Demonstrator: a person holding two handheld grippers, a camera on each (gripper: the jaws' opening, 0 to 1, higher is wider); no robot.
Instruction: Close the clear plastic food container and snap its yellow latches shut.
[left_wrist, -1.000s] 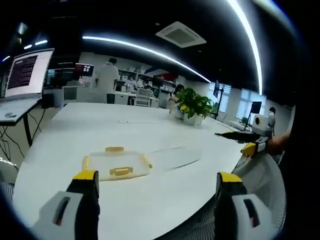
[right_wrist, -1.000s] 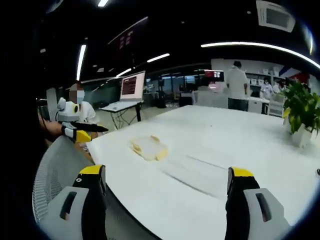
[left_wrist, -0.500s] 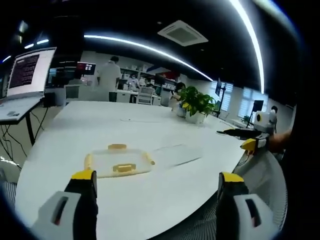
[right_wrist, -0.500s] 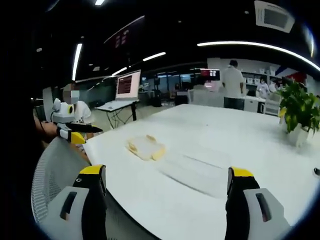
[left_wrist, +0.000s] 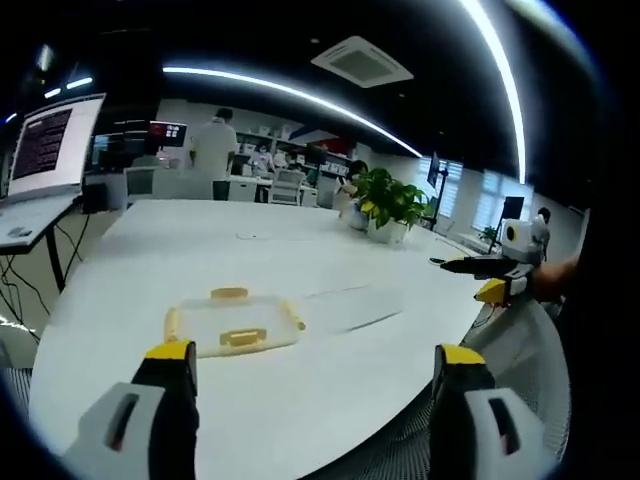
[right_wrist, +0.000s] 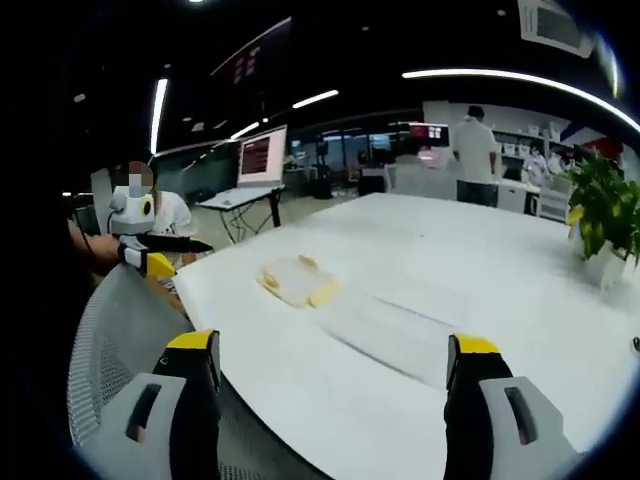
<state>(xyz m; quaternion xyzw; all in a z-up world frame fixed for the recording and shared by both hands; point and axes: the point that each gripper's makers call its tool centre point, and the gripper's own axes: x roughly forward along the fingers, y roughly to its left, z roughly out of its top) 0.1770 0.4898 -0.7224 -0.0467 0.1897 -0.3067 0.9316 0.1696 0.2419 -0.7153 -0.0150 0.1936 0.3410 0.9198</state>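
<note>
Looking at the container (left_wrist: 232, 325), you've got nothing done yet as far as I can judge: it lies flat on the white table (left_wrist: 330, 270), near the edge facing you, with yellow latches (left_wrist: 229, 294) sticking out on its sides, and a clear flat piece (left_wrist: 345, 307), probably the lid though too faint to be sure, lies just beside it toward your right. Whether the lid is on or any latch is snapped, I can't tell from here; treat closing and all latches as still to do. Your left claw (left_wrist: 312, 372) is wide open and empty, held off the near table edge, well short of the container. Your right claw (right_wrist: 333, 362) is likewise spread and empty, off the table edge on the other side, container (right_wrist: 296, 281) ahead and to its left. Room is good: bare tabletop all round the container, potted plant (left_wrist: 387, 206) far back, laptop (left_wrist: 55, 147) on a separate stand off to the left. Mind the mesh chair back (right_wrist: 112, 335) under your right claw, and the table edge when you come in low.
</note>
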